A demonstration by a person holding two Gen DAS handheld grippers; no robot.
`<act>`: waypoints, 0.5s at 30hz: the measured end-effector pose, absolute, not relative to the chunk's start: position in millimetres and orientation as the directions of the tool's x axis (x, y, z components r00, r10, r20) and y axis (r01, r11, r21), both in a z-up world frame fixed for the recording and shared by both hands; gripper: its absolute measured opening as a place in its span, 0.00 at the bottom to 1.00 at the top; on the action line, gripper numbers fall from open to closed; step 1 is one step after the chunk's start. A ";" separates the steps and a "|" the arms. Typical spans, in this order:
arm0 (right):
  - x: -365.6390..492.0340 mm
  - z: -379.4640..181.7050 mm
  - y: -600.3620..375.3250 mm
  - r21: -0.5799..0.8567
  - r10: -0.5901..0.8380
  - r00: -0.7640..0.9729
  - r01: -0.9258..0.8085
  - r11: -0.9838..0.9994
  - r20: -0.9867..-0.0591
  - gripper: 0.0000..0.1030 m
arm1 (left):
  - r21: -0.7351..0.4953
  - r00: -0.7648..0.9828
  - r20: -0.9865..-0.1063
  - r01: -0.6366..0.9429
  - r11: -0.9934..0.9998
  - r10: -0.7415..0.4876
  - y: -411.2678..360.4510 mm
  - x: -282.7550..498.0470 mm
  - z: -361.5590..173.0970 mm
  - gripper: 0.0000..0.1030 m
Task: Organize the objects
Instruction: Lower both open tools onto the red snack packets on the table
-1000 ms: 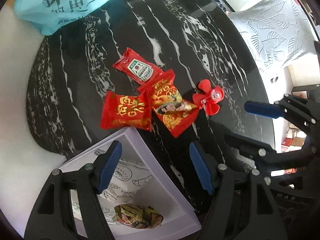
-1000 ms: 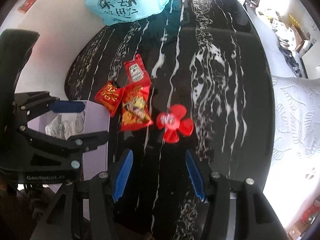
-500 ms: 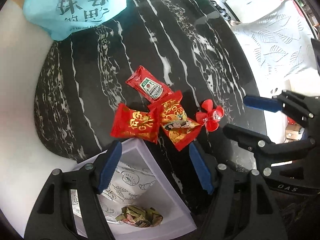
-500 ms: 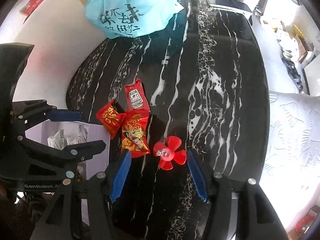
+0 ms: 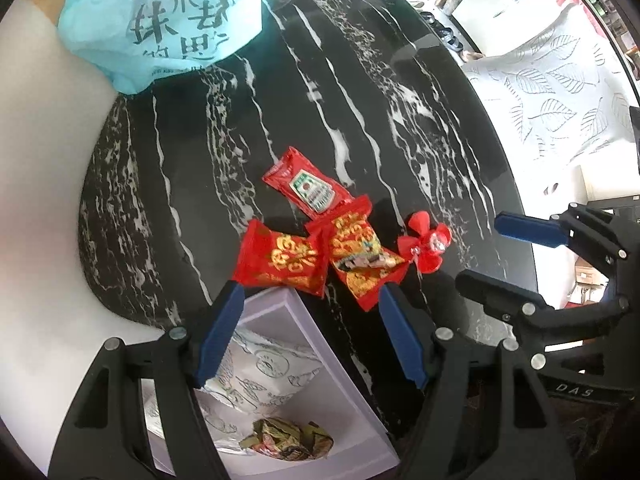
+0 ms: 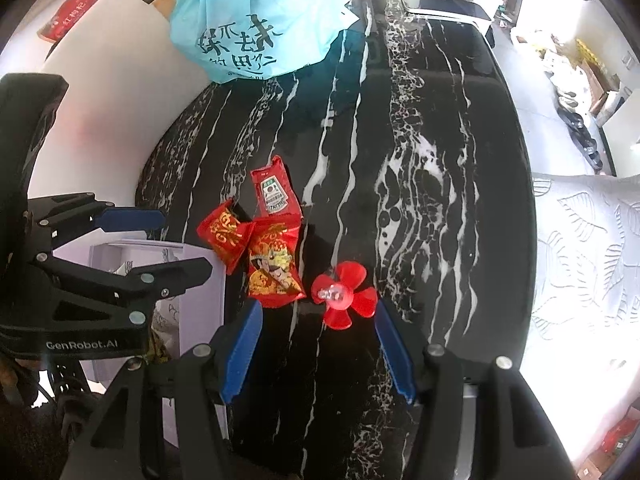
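Note:
Three red packets lie together on the black marble table (image 5: 360,92): a ketchup sachet (image 5: 307,188), a red-and-gold packet (image 5: 282,258) and a figure-printed packet (image 5: 362,256). A red toy fan (image 5: 426,246) lies to their right; it also shows in the right wrist view (image 6: 340,294). My left gripper (image 5: 310,334) is open and empty over the lavender box (image 5: 320,356), near the packets. My right gripper (image 6: 316,350) is open and empty, just short of the fan.
The box holds a printed white bag (image 5: 264,372) and a crumpled green-gold wrapper (image 5: 288,438). A light blue bag (image 5: 160,16) with dark characters sits at the table's far left. A leaf-patterned white cloth (image 5: 560,96) lies off the right edge.
Both grippers have drawn back and risen a little, so the packets and fan look smaller and sit closer to the fingertips. The objects themselves have not moved.

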State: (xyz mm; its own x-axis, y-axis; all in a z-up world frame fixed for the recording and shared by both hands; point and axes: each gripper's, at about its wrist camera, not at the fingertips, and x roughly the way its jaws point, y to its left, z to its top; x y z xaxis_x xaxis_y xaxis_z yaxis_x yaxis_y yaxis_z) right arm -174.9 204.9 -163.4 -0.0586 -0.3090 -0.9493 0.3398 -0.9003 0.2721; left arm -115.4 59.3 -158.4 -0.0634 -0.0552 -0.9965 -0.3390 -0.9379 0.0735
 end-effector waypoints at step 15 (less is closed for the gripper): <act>-212.9 -192.6 184.4 0.279 -0.304 -0.002 0.387 -0.879 -0.953 0.59 | 0.073 0.057 -0.995 -0.096 -0.993 -0.079 60.7 -152.2 -198.2 0.70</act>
State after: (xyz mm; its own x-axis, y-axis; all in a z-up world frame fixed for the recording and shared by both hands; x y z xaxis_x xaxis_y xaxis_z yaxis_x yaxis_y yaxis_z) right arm -212.9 184.4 -192.6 -0.0015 -0.3035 -0.9528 0.3873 -0.8786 0.2793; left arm -152.2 60.7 -198.2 0.0573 -0.0791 -0.9952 -0.0956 -0.9927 0.0734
